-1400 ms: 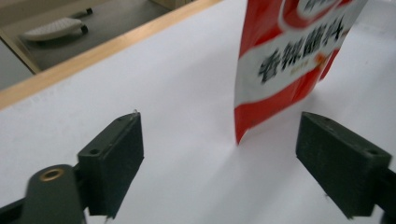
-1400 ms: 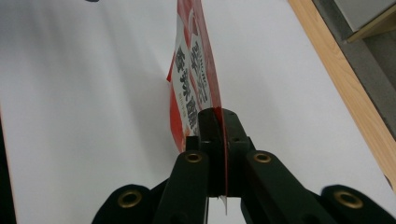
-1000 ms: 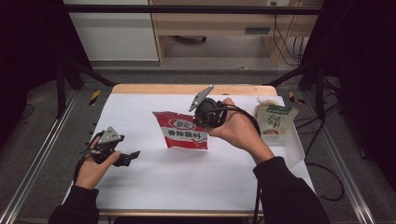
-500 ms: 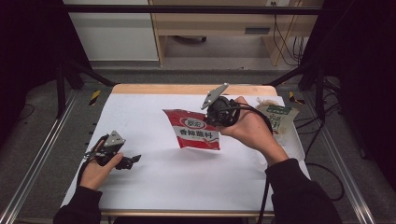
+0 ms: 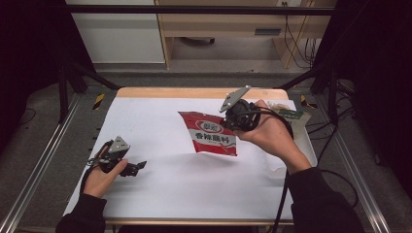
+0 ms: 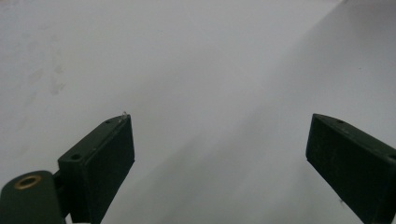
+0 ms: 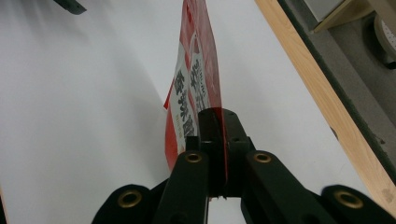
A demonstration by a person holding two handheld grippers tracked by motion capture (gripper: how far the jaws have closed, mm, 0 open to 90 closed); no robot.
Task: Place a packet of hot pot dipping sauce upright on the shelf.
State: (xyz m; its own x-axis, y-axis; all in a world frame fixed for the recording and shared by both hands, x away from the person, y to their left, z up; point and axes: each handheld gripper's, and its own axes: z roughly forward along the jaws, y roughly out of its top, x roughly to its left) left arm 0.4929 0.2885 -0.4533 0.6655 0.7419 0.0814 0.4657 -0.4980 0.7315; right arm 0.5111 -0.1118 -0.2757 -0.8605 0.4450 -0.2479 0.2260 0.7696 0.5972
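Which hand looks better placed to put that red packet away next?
Probably the right. The right gripper is already clamped on the red and white printed plastic packet, beside the clear bin. The left gripper stands open near the white table's far edge.

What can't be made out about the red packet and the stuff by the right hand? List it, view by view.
- Red packet, high view: its right edge is hidden by the right gripper clamped on it; the small print is too small to read.
- Red packet, right gripper view: seen edge-on, so its face is mostly unreadable.
- Green packet, high view: largely hidden behind the right hand; what it rests in cannot be told.
- Left gripper, left gripper view: its right jaw is cut off by the frame edge.
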